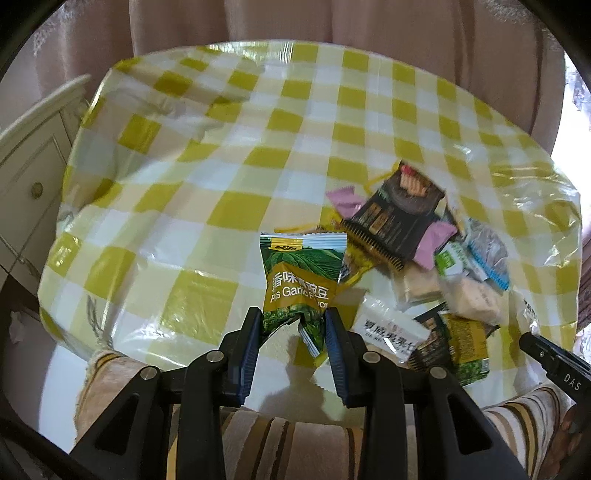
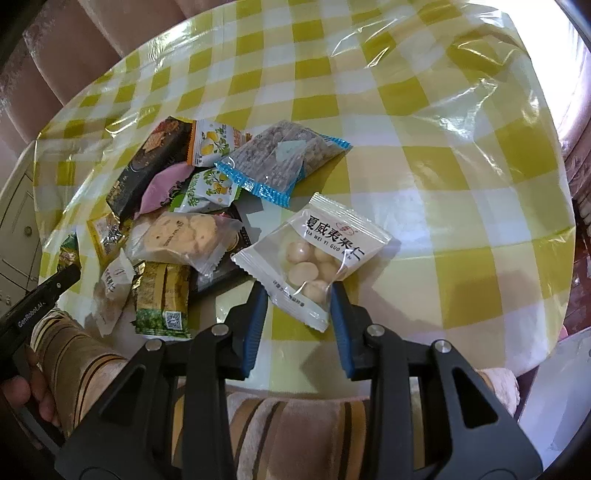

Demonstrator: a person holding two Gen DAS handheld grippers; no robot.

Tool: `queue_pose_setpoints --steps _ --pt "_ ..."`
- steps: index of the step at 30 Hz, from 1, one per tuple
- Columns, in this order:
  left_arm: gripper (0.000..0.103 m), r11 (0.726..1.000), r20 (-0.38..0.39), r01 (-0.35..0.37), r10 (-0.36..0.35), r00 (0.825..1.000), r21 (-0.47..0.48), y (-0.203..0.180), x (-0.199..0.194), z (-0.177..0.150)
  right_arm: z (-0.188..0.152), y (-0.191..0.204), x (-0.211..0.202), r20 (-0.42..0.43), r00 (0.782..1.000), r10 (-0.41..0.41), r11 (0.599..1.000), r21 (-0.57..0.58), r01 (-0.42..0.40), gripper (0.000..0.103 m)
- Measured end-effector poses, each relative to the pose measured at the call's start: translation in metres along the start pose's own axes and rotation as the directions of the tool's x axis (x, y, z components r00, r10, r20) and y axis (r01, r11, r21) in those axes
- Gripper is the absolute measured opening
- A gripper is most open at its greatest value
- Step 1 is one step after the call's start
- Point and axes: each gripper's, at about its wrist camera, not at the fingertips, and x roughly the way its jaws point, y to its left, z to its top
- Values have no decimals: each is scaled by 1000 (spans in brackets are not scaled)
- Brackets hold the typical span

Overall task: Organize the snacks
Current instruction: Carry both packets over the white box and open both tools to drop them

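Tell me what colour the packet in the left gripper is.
Green packet with a yellow-orange band, clearest in the left wrist view.

Fingers [image 1: 293,325] pinching green pea packet [image 1: 301,275], checked tablecloth [image 1: 221,147]

A table under a glossy cloth [image 2: 424,110] of yellow-and-white checks carries a jumble of bright snack wrappers. A green packet [image 1: 301,280] with a yellow band and white lettering sits between black gripper arms faced with blue pads [image 1: 335,332]. A white-and-clear sachet [image 2: 314,251] printed in black characters shows pale round nuts inside. In the heap lie a black packet edged in gold [image 2: 151,166], a pink wrapper [image 2: 164,186], a clear pack with blue ends [image 2: 280,162], a white-and-green one with yellow fruit [image 2: 212,186], and a clear-wrapped beige biscuit [image 2: 184,232]. Brown-and-cream stripes mark the sleeve [image 2: 77,354]; dusty pink curtains [image 1: 369,22] hang behind.
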Motion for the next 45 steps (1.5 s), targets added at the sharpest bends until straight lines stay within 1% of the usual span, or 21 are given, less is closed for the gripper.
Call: queue_pose_setpoints --steps 4,7,11,15,17,19,22,26,27,29,30,31,32,33,35,36,39,41,43,44,45 --pt "35 999 38 13 -15 999 34 -11 -17 0 -5 -10 -20 40 999 23 999 39 -25 38" --pt "35 997 53 31 -35 998 71 -28 -29 -3 -10 -20 -33 61 997 37 996 76 -41 38" --pt "35 988 56 73 -81 995 137 -60 -43 -10 -21 -39 -53 87 995 54 990 126 -65 38" --pt "35 970 50 126 -139 989 207 -99 -57 -20 -37 -64 -76 108 993 49 983 171 -67 38" --pt "35 956 36 164 -178 983 245 -120 -63 -26 -46 -80 -87 115 993 37 980 192 -58 38" --pt "35 935 21 200 -216 976 292 -145 -69 -35 -60 -103 -101 118 993 4 974 223 -31 38" --pt "35 896 -12 262 -277 961 359 -183 -78 -48 -81 -135 -111 103 994 -42 962 273 13 38" --pt "35 827 -76 363 -368 927 429 -234 -90 -67 -113 -179 -118 57 992 -114 936 340 88 38" --pt "35 800 -106 398 -395 913 449 -251 -93 -74 -121 -191 -118 38 990 -132 928 357 110 38" --pt "35 757 -157 450 -430 889 474 -276 -95 -85 -136 -210 -117 8 987 -162 912 384 147 38" --pt "35 725 -198 487 -452 870 487 -291 -96 -93 -144 -219 -116 -11 983 -181 904 392 171 38" --pt "35 703 -226 509 -462 858 497 -302 -97 -99 -151 -226 -115 -27 980 -197 898 397 192 38" --pt "35 681 -254 527 -466 848 509 -314 -97 -106 -157 -234 -115 -45 976 -211 891 403 211 38" --pt "35 653 -291 547 -466 836 525 -330 -97 -115 -165 -243 -112 -67 974 -218 882 415 225 38" --pt "35 615 -348 578 -463 815 536 -349 -95 -128 -180 -259 -106 -110 970 -217 866 436 243 39" --pt "35 593 -384 597 -458 802 540 -360 -94 -136 -184 -264 -104 -123 968 -217 861 443 249 39" --pt "36 543 -450 632 -443 775 553 -385 -90 -151 -196 -275 -98 -154 964 -218 845 465 265 39" --pt "36 509 -494 653 -427 757 561 -397 -91 -162 -200 -278 -96 -171 960 -222 838 470 277 42" --pt "39 483 -534 672 -410 740 560 -405 -87 -168 -202 -280 -93 -196 954 -226 833 470 294 43" --pt "44 480 -546 676 -400 736 559 -406 -87 -171 -202 -280 -92 -206 951 -231 832 465 303 44" --pt "48 481 -553 675 -390 736 559 -407 -85 -172 -202 -277 -91 -214 949 -232 833 461 308 45"
